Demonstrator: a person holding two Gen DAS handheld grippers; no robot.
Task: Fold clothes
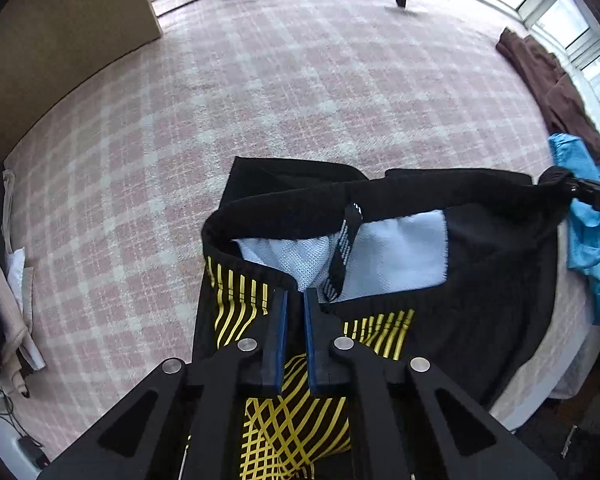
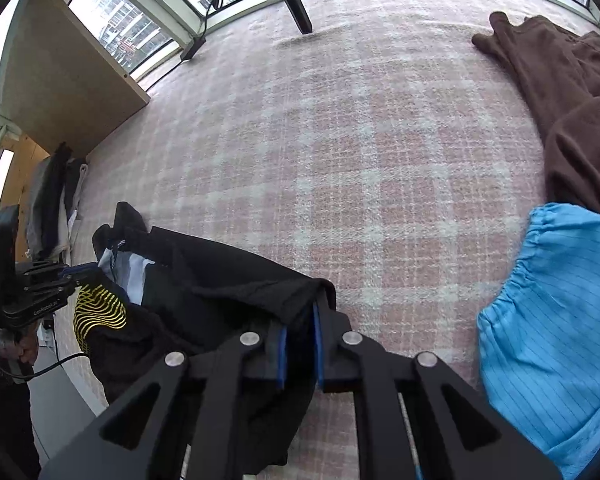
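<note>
Left gripper [image 1: 296, 300] jaws nearly closed, pinching the waistband of the black shorts [image 1: 480, 280] at one end; right gripper [image 2: 300, 320] jaws clamp a narrow fold of the same waistband at the other. Shorts hang stretched between them over the checked blanket [image 2: 340, 140], not yet folded. Small stack [image 1: 4, 280] at left looks done; brown garment [image 2: 560, 100] and blue garment [image 2: 552, 320] still loose.

I am working in a home bedroom: plaid blanket [image 2: 340, 152] covering a bed, apartment windows [image 2: 124, 32] rising beyond it
</note>
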